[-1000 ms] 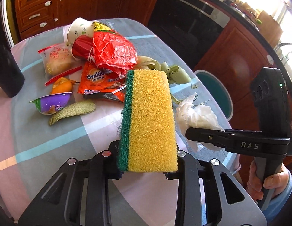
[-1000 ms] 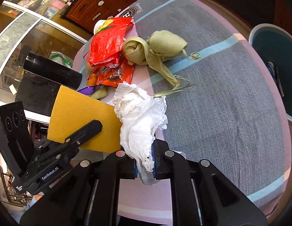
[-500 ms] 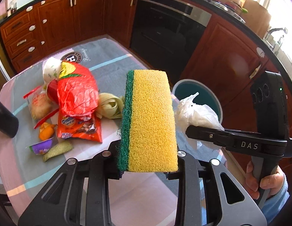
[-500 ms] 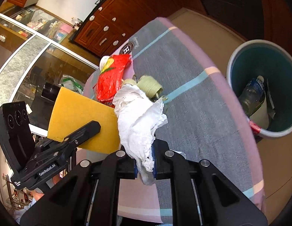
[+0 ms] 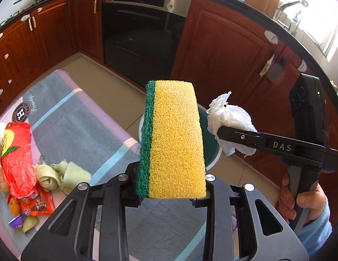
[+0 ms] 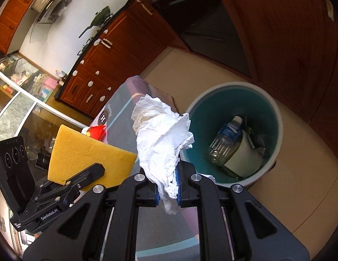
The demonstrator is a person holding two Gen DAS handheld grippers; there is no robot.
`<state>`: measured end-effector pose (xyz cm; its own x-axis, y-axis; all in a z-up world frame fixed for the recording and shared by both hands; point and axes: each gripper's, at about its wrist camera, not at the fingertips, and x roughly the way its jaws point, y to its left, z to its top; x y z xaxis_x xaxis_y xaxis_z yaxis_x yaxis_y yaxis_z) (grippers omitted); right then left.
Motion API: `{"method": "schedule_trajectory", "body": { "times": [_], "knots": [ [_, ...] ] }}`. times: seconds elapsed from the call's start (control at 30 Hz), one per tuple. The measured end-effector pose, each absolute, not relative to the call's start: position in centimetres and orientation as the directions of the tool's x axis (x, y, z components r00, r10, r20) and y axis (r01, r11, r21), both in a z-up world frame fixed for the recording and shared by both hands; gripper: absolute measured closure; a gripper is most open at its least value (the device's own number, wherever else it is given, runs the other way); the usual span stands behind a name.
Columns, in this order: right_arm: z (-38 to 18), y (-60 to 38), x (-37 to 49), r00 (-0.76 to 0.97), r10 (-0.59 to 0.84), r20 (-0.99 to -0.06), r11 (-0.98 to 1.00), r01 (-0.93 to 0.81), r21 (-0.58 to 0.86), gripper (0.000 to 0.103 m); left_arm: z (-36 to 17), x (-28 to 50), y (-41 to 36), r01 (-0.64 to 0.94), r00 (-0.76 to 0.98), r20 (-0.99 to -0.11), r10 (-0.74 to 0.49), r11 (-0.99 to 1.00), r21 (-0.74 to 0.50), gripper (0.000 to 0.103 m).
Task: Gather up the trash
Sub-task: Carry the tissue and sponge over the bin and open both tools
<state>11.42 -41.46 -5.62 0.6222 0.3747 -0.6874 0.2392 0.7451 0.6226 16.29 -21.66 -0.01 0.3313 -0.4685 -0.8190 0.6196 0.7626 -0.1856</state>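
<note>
Both hands are swinging away from the trash pile and off past the desk's (image 5: 86, 134) edge, so that the teal bin (image 6: 275, 117) on the floor, which a second ago sat at the margin of the right wrist view, is now lying open just ahead. Left tool (image 5: 172, 192) is clamping a yellow and green sponge (image 5: 175, 139) upright between its jaws, while the right tool (image 6: 168, 190) is pinching a crumpled white tissue (image 6: 162, 137) in a narrow grip. A plastic bottle (image 6: 225, 143) and other scraps are already sitting inside the bin. More rubbish, a red wrapper (image 5: 16, 156) and some pale husks (image 5: 60, 176), is waiting near the desk's left edge. Carrying to the bin looks to be the step in hand; next, the tissue probably needs bringing fully over the rim before the jaws part, since light paper could drift and land on the floor.
</note>
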Motion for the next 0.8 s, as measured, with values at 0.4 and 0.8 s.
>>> {"method": "schedule_trajectory", "body": {
  "times": [0.4,0.8],
  "knots": [
    [-8.3,-45.7,12.5,0.571,0.300,-0.764,0.756,0.346,0.556,0.092,-6.2,18.5,-29.0,0.640,0.187,-0.864,-0.467,0.726,-0.253,0.071],
    [-10.1,-46.2,14.6,0.516,0.285,-0.808,0.777,0.369,0.510,0.091,-9.5,19.9,-30.5,0.636,0.160,-0.892,-0.423,0.735,-0.235,0.015]
  ]
}}
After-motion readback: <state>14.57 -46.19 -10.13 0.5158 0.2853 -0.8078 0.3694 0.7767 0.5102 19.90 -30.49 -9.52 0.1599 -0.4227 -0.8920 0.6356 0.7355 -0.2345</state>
